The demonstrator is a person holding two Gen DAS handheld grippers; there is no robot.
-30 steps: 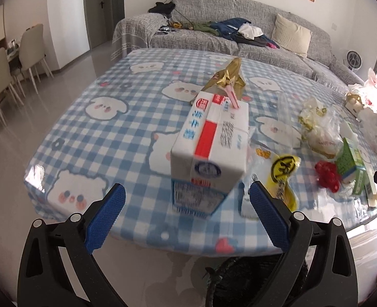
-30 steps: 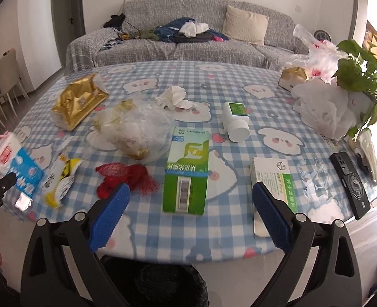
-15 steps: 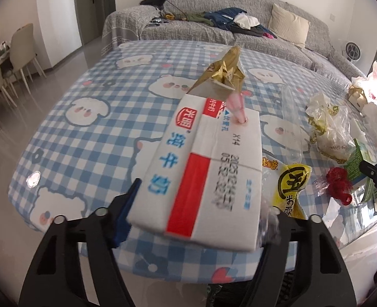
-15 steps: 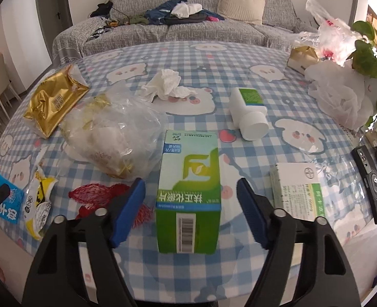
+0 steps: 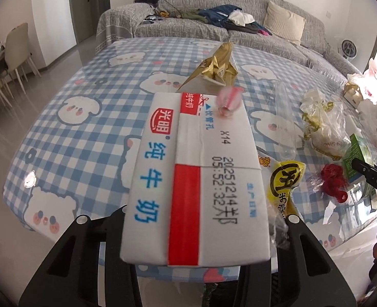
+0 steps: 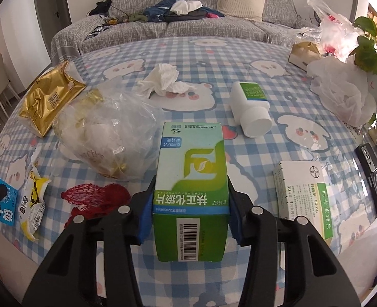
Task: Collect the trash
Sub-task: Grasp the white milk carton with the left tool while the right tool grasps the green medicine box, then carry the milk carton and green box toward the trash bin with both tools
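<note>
My left hand-held gripper [image 5: 198, 232] is closing on the milk carton [image 5: 196, 179], which sits between its jaws and hides both pads, so I cannot see how firmly they bear on it. The carton stands at the near edge of the counter [image 5: 86, 117], its pink straw [image 5: 228, 101] poking out of the top. My right hand-held gripper [image 6: 191, 211] is closing too, and here the blue pads [image 6: 145, 212] already touch both sides of the green box [image 6: 191, 179], which rests upright near the counter's front edge.

So I judge this the grasping step: two pieces of trash taken at once, neither lifted yet. Next I should finish the squeeze, gently, since both are thin card and could crush or slip, then raise them straight up.

Just beside the carton lie a yellow wrapper [image 5: 284, 181] and red netting [image 5: 333, 183]; behind it a gold bag [image 5: 215, 67]. By the green box are a clear bag [image 6: 106, 133], a tissue [image 6: 165, 78], a white bottle [image 6: 250, 108] and a white box [image 6: 303, 194], all waiting.
</note>
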